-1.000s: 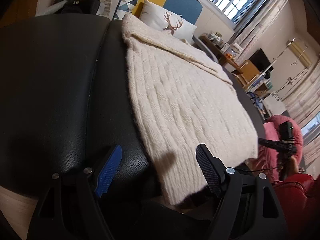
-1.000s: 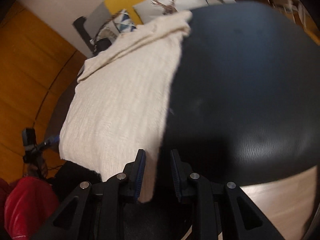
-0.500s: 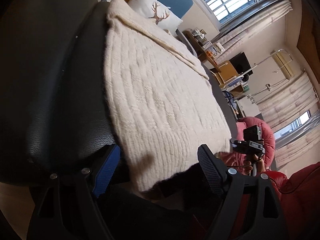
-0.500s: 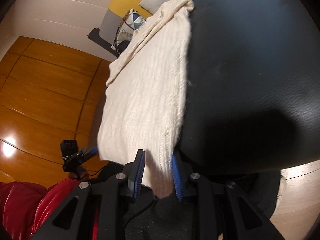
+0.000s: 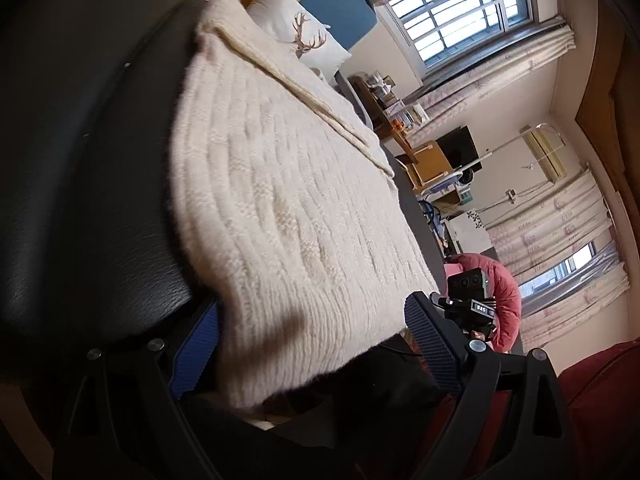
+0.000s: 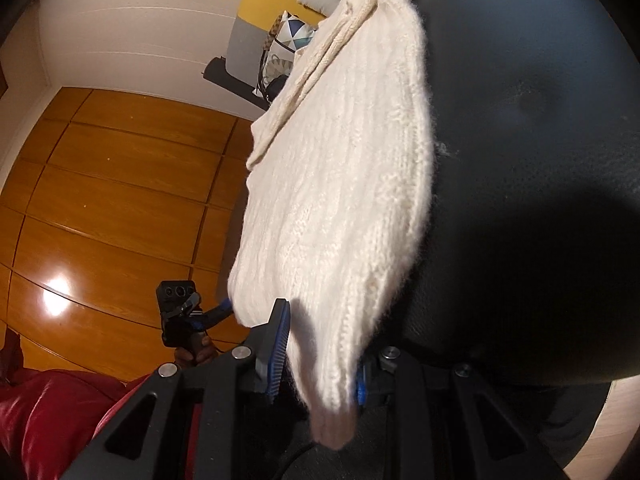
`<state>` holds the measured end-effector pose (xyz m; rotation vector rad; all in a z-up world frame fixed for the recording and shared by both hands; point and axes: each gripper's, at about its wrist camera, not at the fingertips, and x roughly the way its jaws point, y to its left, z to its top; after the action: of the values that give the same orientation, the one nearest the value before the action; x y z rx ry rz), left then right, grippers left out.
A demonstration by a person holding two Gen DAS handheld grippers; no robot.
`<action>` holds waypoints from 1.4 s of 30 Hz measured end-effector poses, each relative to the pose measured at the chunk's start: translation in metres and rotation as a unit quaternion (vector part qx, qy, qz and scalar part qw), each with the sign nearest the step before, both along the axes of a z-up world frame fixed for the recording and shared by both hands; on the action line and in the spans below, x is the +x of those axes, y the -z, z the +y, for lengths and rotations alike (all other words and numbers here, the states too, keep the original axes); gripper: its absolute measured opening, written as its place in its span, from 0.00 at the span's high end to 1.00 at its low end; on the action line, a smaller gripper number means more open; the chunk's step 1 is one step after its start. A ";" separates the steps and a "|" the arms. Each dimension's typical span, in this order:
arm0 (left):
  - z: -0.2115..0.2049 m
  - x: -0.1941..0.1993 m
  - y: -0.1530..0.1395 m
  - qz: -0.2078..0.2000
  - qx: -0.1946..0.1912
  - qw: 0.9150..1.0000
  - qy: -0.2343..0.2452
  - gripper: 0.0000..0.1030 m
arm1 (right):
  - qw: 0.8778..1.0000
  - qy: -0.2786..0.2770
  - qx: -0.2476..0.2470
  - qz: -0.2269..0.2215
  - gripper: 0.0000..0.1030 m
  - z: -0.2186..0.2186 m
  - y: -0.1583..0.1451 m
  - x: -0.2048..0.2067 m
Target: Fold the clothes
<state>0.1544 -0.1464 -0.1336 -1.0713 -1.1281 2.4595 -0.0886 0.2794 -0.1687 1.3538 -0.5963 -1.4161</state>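
- The cream knit sweater [image 5: 288,200] lies spread over a black padded surface [image 5: 80,160], its hem at the near edge, draping off toward both grippers.
- The right gripper [image 6: 320,354] has its jaws drawn close on the hem corner; a tongue of knit hangs out below the fingers [image 6: 280,344]. The pinch looks real, though the far finger is mostly hidden behind the fabric, so how much knit it bites is hard to tell.
- The left gripper [image 5: 312,344] is spread wide, the other hem corner lying between its fingers [image 5: 432,344], which are not pressed onto it.
- Outward from the right gripper, the sweater's side edge runs up and away along the black padded surface [image 6: 540,160] to the collar end at the far rim.
- Risk: a lift by the right gripper alone, before the left closes, would likely skew the hem and drag the body sideways across the slick pad.
- Risk: the loose, fuzzy knit could stretch or slip out of a shallow pinch, dropping the corner mid-fold.
- Risk: the left gripper closing too near the edge may catch only one layer, or nip the pad's edge under the hem.
- Beyond the left gripper, a deer-print cushion [image 5: 304,44] sits past the collar; a fold carried too far could push the knit against it.
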 end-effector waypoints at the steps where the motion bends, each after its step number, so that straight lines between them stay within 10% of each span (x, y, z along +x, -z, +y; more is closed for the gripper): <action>1: 0.002 -0.001 -0.001 -0.001 -0.005 1.000 0.002 0.12 | 1.000 0.000 0.001 0.003 0.75 -0.001 -0.001 0.000; 9: 0.004 -0.004 0.000 -0.007 -0.024 1.000 0.010 0.28 | 0.999 -0.008 0.023 0.025 0.75 -0.007 -0.008 0.000; 13: -0.002 -0.009 0.010 -0.025 -0.011 1.000 -0.008 0.80 | 0.999 -0.004 0.031 0.028 0.75 -0.006 -0.011 -0.004; 22: 0.003 -0.010 0.006 -0.013 -0.002 1.000 -0.008 0.86 | 0.998 0.002 0.057 0.026 0.93 -0.019 -0.013 -0.008; 42: -0.002 0.058 -0.101 0.194 0.092 0.977 -0.019 0.86 | 0.967 -0.006 -0.236 0.093 0.93 0.026 -0.105 0.022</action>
<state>0.2121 -0.1481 -0.0326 -0.4919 -1.2203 2.3911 -0.0661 0.3058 -0.0633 0.8363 -0.7416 -1.2713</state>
